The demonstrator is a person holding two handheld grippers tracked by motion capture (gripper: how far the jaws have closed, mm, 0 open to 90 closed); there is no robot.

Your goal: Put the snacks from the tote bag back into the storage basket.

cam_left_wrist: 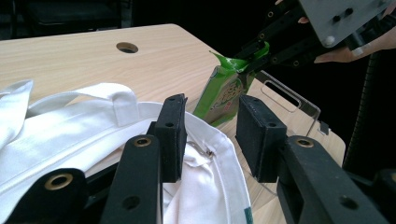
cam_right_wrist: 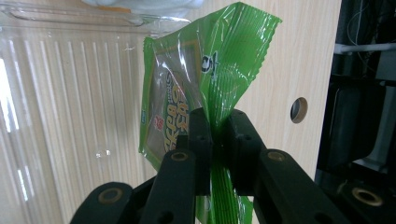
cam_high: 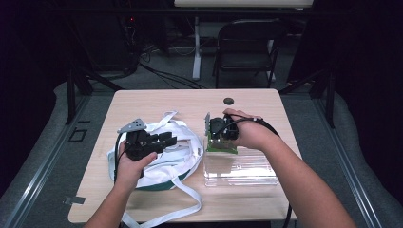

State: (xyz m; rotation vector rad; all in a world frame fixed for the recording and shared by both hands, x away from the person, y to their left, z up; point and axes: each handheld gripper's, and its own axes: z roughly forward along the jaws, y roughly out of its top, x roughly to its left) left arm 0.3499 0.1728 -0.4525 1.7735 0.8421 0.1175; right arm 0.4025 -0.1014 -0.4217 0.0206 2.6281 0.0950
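**Green packet pinched over the clear bin, bag rim in your other gripper**

So your right hand-held gripper [cam_right_wrist: 215,154] has its jaws squeezed together on the crimped edge of the green snack packet [cam_right_wrist: 187,107]. In the right gripper view the packet hangs in the centre of the frame, with the ribbed floor of the clear plastic bin [cam_right_wrist: 70,116] spread across the left half behind it. From the high view, that same gripper [cam_high: 215,129] sits just right of centre, right at the far end of the bin [cam_high: 247,173], and the packet [cam_high: 221,148] peeks out as a green strip under your hand. Whether the packet's bottom edge touches the bin, I can't tell.

Your left hand-held gripper [cam_left_wrist: 210,135] has its jaws partly apart. In the left gripper view the left pad sits against the rim of the white tote bag [cam_left_wrist: 93,140], which fills the lower left of the frame; the right pad stands clear of the cloth. Can't say for sure that it's clamping the fabric, looks more like resting at the rim. In the high view this gripper [cam_high: 161,141] is left of centre, over the bag [cam_high: 178,159], whose straps trail towards the bottom edge.

Bag and bin lie just beside each other on the wooden tabletop [cam_high: 157,102].
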